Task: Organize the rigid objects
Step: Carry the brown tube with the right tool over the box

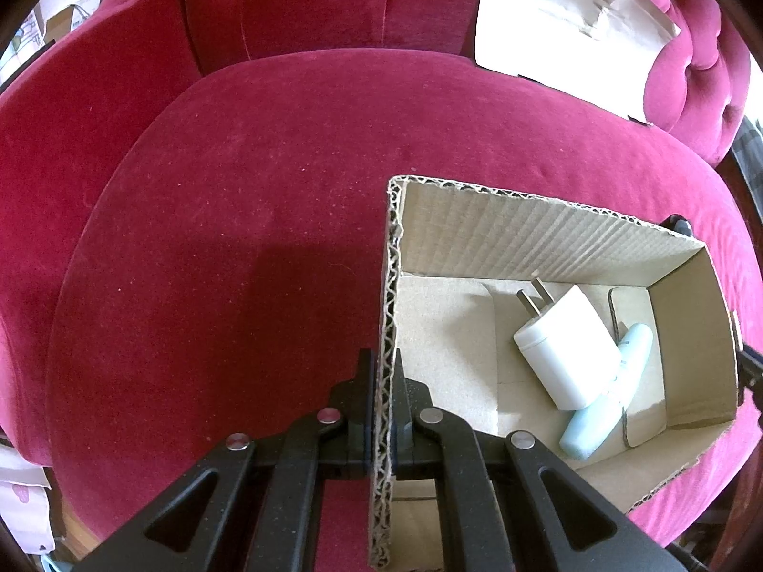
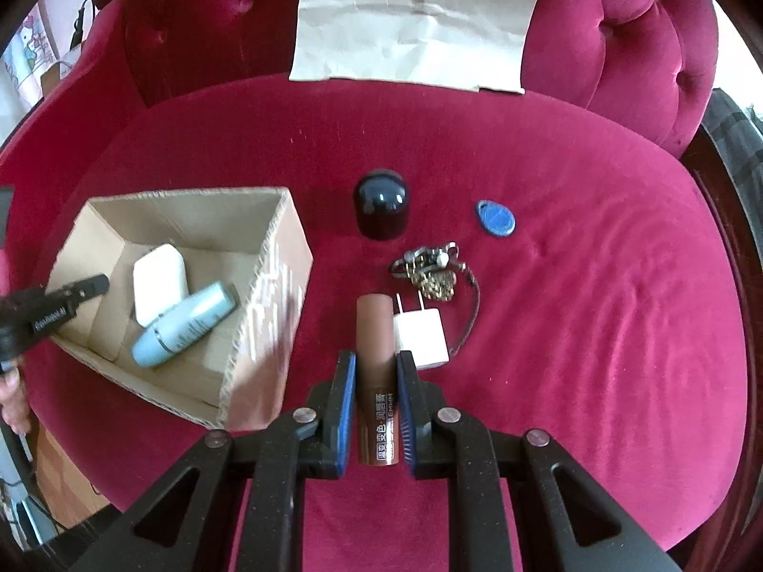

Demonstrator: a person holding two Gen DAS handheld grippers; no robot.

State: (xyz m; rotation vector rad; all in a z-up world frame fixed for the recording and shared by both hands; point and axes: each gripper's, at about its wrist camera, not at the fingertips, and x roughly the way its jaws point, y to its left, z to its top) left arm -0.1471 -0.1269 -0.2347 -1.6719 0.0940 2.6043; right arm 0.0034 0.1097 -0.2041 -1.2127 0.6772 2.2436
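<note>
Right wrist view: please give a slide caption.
Right hand-held gripper grips brown lip balm tube near cardboard box.

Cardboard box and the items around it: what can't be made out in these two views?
- Cardboard box: right wrist view, near wall motion-blurred.
- Pale blue bottle: left wrist view, middle hidden under white charger.
- Brown tube: label too small to read fully.
- Chain tangle: pieces indistinct.

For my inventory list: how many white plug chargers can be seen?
2. One larger white charger lies inside the cardboard box, resting on the pale blue bottle. One smaller white charger lies on the red cushion. Nothing suggests hidden ones.
</note>
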